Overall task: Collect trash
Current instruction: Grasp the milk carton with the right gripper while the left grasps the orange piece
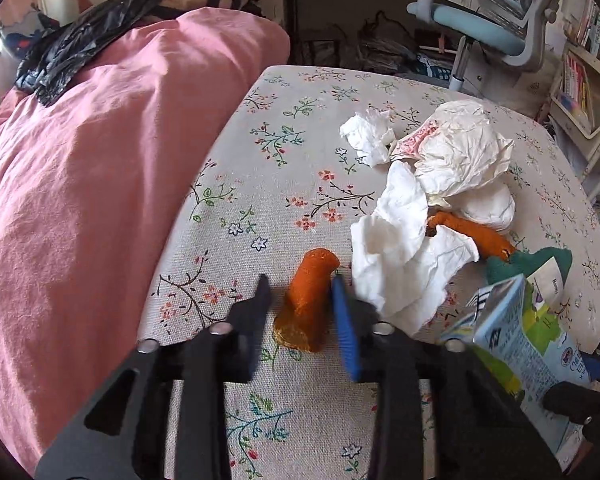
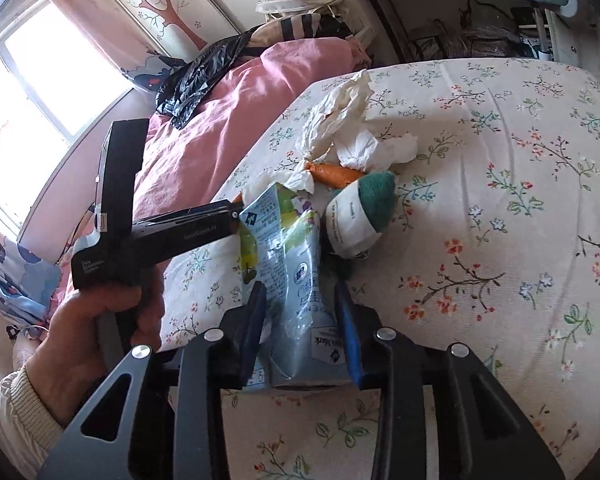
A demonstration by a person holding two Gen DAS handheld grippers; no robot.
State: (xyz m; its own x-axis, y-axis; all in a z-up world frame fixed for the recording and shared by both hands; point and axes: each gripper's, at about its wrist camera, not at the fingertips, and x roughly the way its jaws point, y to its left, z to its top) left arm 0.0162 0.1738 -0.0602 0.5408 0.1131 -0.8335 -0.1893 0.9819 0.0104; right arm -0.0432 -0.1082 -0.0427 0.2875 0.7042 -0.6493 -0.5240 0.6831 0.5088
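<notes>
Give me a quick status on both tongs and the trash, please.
Left tongs around the orange piece, one pad not yet touching. Right tongs astride the crushed carton. Tissues still on the floral table; nothing blocking.

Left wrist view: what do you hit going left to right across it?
Pink duvet → orange carrot piece between the left gripper fingers → crumpled white tissues → crushed milk carton.

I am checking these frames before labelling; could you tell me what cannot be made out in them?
- Left wrist view: whether the left gripper pads press the orange piece; motion blur.
- Left wrist view: the milk carton is cut off by the gripper frame.
- Right wrist view: carton base hidden behind the right gripper.
</notes>
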